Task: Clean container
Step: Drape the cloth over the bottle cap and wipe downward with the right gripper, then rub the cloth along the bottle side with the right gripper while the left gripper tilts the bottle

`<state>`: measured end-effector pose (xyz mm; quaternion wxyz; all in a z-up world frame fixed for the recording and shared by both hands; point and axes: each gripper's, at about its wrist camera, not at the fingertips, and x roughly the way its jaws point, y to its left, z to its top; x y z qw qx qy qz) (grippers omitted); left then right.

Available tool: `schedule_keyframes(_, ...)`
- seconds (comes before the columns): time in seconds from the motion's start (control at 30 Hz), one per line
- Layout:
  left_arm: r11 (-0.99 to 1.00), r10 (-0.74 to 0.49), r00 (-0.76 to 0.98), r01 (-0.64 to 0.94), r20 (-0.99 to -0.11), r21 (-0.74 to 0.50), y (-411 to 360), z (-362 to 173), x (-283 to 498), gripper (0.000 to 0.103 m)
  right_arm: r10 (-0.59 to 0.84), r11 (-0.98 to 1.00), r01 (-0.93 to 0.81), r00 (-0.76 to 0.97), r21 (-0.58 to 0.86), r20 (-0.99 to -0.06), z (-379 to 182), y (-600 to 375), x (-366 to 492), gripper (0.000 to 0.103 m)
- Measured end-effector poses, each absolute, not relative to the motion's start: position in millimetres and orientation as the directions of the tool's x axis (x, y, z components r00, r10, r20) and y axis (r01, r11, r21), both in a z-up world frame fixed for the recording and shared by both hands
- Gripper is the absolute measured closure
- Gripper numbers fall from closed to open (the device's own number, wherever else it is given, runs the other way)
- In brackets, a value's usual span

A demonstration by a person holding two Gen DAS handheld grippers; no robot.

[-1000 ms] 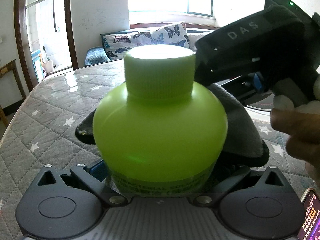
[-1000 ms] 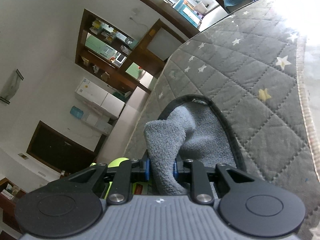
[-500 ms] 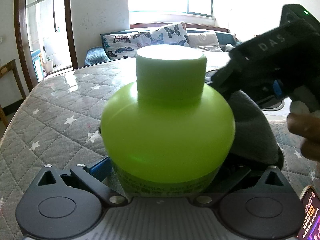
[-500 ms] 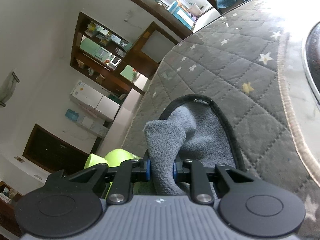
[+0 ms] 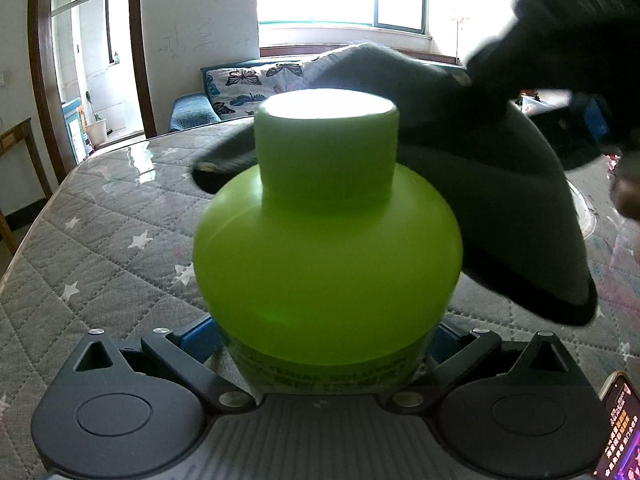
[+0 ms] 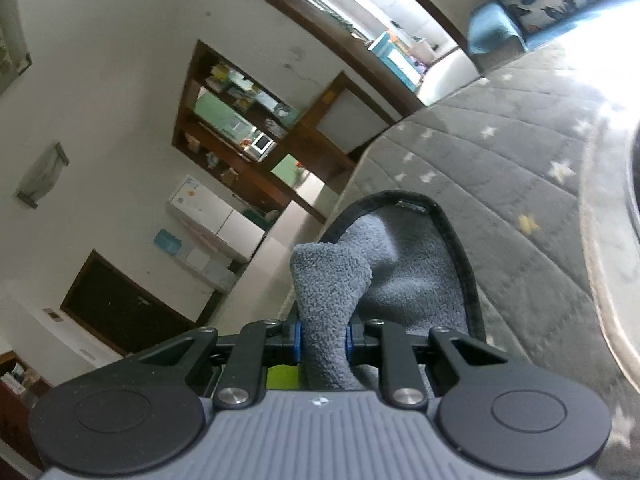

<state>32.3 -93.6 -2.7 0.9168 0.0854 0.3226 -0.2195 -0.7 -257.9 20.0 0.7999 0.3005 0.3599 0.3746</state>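
Note:
A lime-green round bottle with a wide screw cap fills the left wrist view, held upright with my left gripper shut on its lower body. A grey towelling cloth with a dark hem drapes behind and to the right of the cap, touching the bottle's right shoulder. It hangs from my right gripper, which is shut on a bunched fold of the cloth. The right gripper's black body is at the upper right of the left wrist view. A sliver of green bottle shows under the right jaws.
A table under a grey quilted cover with white stars lies below. A round dark-rimmed object sits at the right. A phone screen glows at the lower right. A hand holds the right gripper. A sofa with butterfly cushions stands behind.
The right gripper has lifted the cloth from low beside the bottle's right side up to cap height, and the cloth now drapes behind the cap. The bottle stays gripped.

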Motion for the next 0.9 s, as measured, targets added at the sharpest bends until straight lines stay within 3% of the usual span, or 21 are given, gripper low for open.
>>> schedule_keyframes(0.9,0.887,-0.351,0.695,0.462,-0.628,0.016,-90,-3,35,0.0,0.819,0.536,-0.278,0.399,0.797,-0.412,-15,-252,16,0.083)
